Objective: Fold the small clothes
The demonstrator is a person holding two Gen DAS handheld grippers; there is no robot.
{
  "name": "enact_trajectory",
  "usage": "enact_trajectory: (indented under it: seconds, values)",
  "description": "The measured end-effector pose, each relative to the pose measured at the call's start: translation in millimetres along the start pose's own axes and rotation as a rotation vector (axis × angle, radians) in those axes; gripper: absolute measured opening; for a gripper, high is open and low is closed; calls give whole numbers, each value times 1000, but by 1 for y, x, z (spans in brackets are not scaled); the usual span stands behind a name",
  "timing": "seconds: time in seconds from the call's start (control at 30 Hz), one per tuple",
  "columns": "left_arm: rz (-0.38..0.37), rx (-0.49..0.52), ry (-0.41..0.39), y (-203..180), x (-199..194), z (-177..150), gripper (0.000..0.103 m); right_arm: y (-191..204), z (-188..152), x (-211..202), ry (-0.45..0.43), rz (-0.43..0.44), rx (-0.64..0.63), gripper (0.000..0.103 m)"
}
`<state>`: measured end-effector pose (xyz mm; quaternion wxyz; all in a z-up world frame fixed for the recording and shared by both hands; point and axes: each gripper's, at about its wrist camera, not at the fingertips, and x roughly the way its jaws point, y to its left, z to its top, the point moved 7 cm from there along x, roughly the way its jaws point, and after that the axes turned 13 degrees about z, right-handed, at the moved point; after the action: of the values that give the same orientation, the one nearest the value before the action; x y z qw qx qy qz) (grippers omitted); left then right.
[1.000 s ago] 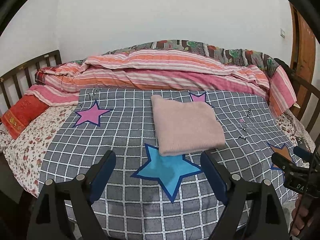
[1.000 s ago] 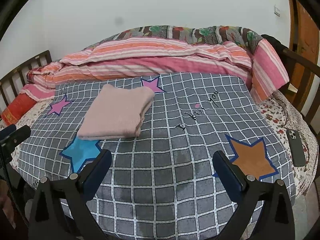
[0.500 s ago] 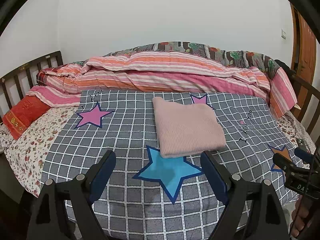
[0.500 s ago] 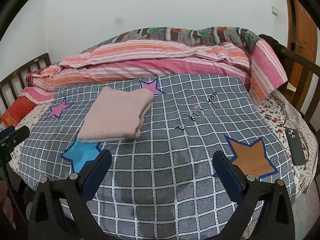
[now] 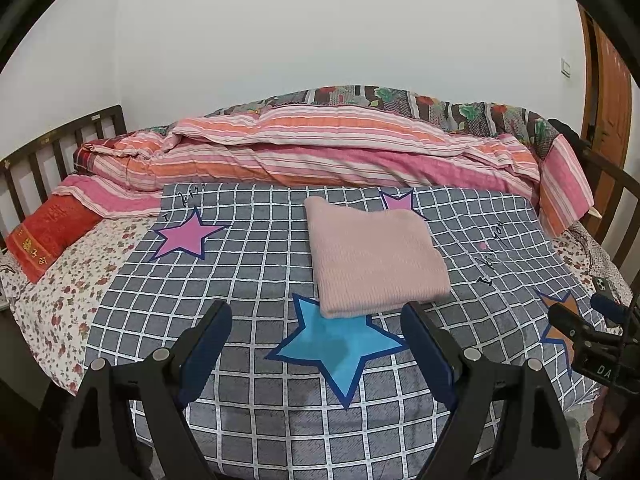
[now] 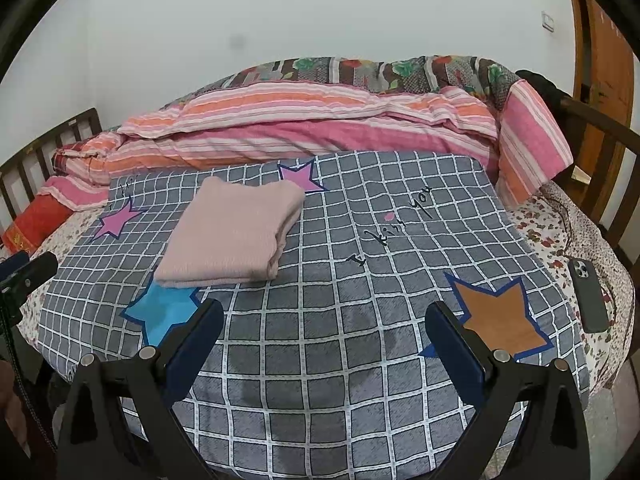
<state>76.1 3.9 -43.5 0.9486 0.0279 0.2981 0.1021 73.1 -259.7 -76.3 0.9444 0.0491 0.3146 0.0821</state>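
The left gripper (image 5: pixel 316 320) is standing wide, holding nothing, above a blue star (image 5: pixel 340 344) on the checked sheet (image 5: pixel 248 272). The folded pink garment (image 5: pixel 374 256) is lying just beyond it on the bed. The right gripper (image 6: pixel 324 320) is likewise gaping empty; only its view is showing the whole phone (image 6: pixel 590 294) at the right edge.

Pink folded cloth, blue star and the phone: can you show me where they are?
pink folded cloth (image 5: pixel 376 254): left wrist view, middle of its top layer.
blue star (image 5: pixel 338 346): left wrist view, centre of the star print.
phone (image 6: pixel 590 295): right wrist view, middle of its dark back.
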Motion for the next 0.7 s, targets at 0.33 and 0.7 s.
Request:
enact_trajectory:
  seconds: [0.33,0.7]
  values:
    - [-1,-3,-1,2,-1,2,86,-2,1,-3,-6,-4,4,99]
    - [0,-2,-1,1,-1,2,86,-3,4,-5,-11,1,2,99]
